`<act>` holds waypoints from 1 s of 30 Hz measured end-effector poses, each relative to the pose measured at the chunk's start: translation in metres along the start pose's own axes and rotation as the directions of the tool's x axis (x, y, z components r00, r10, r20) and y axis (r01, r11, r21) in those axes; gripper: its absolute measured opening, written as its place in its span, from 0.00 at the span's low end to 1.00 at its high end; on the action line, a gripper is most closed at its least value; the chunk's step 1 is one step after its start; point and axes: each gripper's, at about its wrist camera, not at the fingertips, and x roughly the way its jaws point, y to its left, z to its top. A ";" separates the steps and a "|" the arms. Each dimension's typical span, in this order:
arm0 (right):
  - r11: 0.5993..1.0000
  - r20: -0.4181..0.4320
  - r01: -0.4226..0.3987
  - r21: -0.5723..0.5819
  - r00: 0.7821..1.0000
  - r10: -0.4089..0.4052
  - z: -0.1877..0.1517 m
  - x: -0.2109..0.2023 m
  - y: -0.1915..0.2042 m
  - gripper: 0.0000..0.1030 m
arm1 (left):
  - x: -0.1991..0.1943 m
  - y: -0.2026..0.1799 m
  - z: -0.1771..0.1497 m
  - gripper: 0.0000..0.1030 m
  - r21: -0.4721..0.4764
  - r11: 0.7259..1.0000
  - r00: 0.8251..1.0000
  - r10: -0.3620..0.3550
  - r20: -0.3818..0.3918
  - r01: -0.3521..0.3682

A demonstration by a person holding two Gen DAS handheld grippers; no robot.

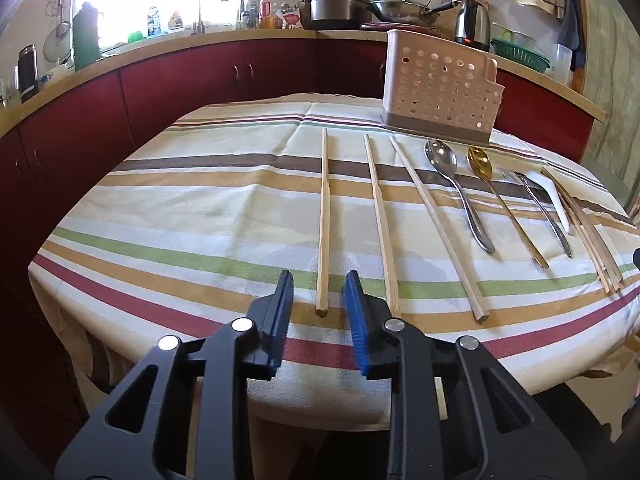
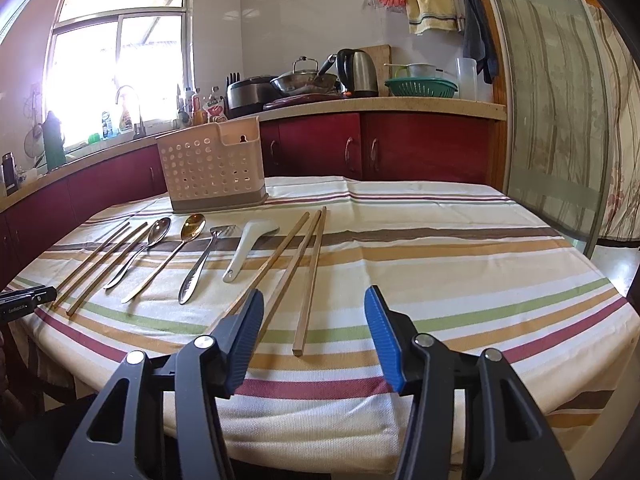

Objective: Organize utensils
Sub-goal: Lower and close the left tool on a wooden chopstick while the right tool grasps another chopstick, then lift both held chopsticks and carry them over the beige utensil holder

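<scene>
While the utensils are lying in a row across the striped cloth of the desk point(image 1: 168, 200), both grippers are hovering at its near edge and holding nothing; the left gripper point(image 1: 319, 280) is presenting its fingers narrowly parted, straddling the near end of the leftmost chopstick point(image 1: 323, 216) without visibly touching it; the right gripper point(image 2: 314, 300) is presenting its fingers wide apart, with the near ends of a cluster of three chopsticks point(image 2: 310, 276) lying between and just beyond them.

Handling judgement: the chopsticks are appearing light, stiff and thin, so they are likely to roll or pivot if pinched near one end; a hold toward the middle of the length is advisable. The silver spoon point(image 1: 456, 192), gold spoon point(image 1: 504, 208) and fork point(image 2: 202, 264) are appearing smooth and probably slippery; the handle is the suitable holding place. The white spoon point(image 2: 248, 248) is looking ceramic or plastic; if ceramic, it is fragile.

The perforated holder point(image 1: 440, 88) is standing upright at the far side of the desk, in the upper right of the left wrist frame, apparently still unfilled.

View differences: the left wrist view is showing three separate chopsticks at centre frame, while the right wrist view is showing only two at its left side; the right wrist view is showing the holder's open compartment and the left gripper's tip at the left edge.
</scene>
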 end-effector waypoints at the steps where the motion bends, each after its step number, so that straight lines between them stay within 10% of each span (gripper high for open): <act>1: 1.000 -0.004 0.001 -0.002 1.000 -0.001 0.000 0.001 0.000 0.44 | 0.000 0.000 0.000 0.23 0.000 1.000 1.000 0.000 0.000 0.000; 19: 0.999 -0.087 -0.035 -0.029 0.996 0.033 -0.016 0.022 0.009 0.09 | 0.004 0.001 0.004 0.07 -0.025 1.000 1.000 -0.006 -0.003 0.006; 30: 1.000 -0.038 -0.010 -0.016 0.999 0.009 0.005 0.004 0.007 0.08 | -0.003 0.009 0.010 0.06 -0.053 0.999 1.000 -0.005 -0.006 0.004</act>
